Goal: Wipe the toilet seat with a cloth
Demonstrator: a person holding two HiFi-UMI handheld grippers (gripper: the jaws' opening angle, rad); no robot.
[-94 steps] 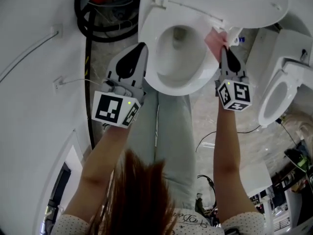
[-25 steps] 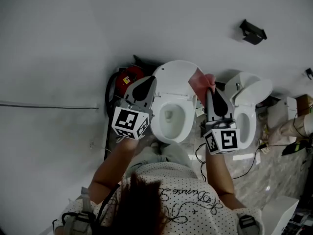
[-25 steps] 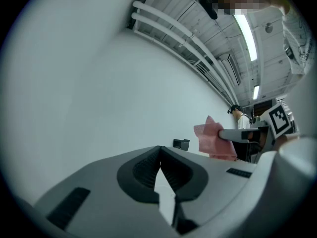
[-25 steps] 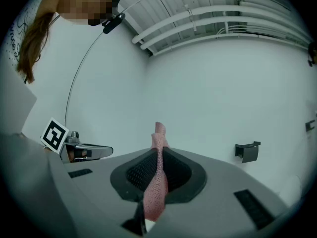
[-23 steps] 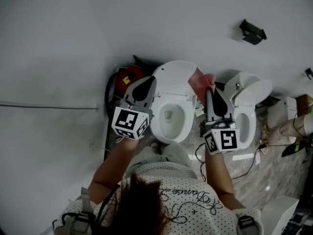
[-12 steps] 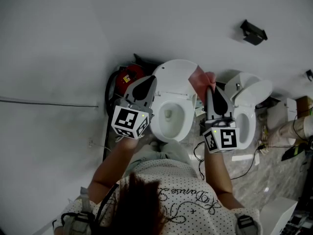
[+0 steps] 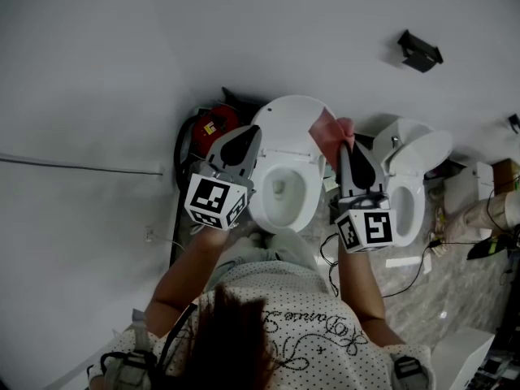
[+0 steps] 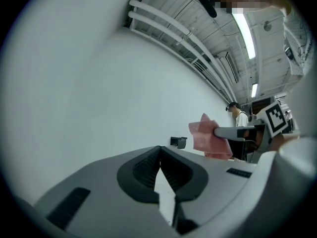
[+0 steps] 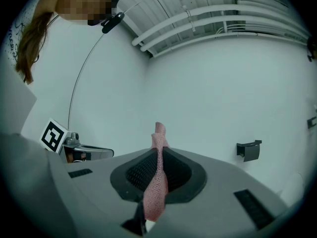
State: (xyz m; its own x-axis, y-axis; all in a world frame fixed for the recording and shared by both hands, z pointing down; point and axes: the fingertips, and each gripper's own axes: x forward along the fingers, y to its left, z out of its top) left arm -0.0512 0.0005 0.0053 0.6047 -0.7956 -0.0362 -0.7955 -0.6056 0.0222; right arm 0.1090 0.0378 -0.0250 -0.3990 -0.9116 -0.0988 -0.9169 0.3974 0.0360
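Person: at the bottom of the head view we see our own hair and a dotted shirt, with both forearms reaching up the frame.
Left tongs: in the left gripper view we see the left tongs closed, pads together, with nothing between them. They sit left of centre in the head view, at the toilet's left edge.
Right tongs: in the right gripper view we see the right tongs clamped on the cloth. They sit right of centre in the head view.
Pink cloth: we see the cloth pinched as a narrow fold with its tip sticking out past the pads. In the head view it lies over the right edge of the raised lid. The left gripper view shows the cloth against the white wall.
Toilet seat: it is at the middle of the frame, between the two tongs, ringing the open bowl. The cloth sits above and to its right in the picture, and we cannot tell any contact.
Second toilet: it stands just right of the right tongs, lid raised.
Red machine: it is left of the first toilet, ringed by black hose.
Wall bracket: it is black, at the upper right, on the white wall.
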